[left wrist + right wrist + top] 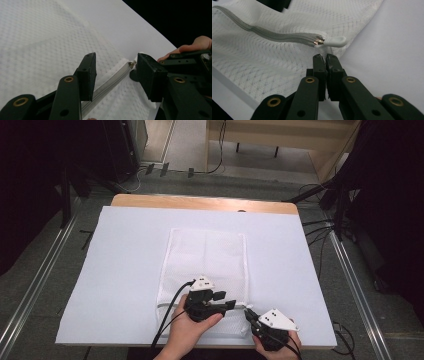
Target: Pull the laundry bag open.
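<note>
White sheet (125, 270) on wood table (200, 202); grey floor (190, 150).

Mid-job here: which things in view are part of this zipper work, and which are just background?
In play:
- mesh bag
- zipper with white pull tab
- left gripper, jaws open over the zipper
- right gripper, shut on the bag's mesh just below the tab

Just there:
- white table cover
- floor cables

My table (200, 202) with its white sheet (125, 270) stands on grey floor (190, 150), metal rails (40, 270) alongside, dark curtains around.
</note>
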A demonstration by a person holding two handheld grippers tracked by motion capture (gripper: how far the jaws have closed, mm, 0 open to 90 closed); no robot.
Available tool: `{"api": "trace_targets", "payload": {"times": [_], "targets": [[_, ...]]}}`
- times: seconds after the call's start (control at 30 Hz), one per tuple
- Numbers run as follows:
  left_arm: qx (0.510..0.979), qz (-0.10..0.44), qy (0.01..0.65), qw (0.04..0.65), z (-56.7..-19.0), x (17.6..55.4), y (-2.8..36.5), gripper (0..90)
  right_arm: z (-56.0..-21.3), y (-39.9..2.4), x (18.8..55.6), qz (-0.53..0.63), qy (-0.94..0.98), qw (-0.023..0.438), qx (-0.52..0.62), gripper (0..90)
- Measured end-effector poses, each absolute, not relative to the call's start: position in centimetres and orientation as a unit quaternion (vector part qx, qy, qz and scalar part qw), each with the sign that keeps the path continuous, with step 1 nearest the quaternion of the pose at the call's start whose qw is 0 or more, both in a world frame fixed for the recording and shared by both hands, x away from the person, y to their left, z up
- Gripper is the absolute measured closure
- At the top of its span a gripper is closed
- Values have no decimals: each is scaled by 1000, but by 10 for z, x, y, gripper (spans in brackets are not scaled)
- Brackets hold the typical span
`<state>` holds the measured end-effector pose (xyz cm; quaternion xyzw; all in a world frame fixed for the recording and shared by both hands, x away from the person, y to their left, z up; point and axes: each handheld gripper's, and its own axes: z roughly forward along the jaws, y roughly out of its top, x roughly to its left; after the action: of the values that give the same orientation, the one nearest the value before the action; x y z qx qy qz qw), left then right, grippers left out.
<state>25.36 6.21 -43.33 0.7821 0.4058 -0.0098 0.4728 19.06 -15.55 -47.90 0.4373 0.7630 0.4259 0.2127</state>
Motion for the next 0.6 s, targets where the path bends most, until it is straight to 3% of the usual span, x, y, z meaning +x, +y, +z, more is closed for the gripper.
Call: {"api": "trace_targets", "payload": {"times": [0.4, 0.5, 0.6], "targets": [[790, -8, 411, 455, -429, 257, 12, 506, -472, -154, 186, 446, 756, 216, 429, 890], [804, 4, 403, 437, -430, 258, 5, 539, -471, -152, 185, 445, 758, 217, 425, 890], [808, -11, 394, 438, -429, 259, 6, 633, -471, -152, 185, 444, 760, 215, 423, 890]]}}
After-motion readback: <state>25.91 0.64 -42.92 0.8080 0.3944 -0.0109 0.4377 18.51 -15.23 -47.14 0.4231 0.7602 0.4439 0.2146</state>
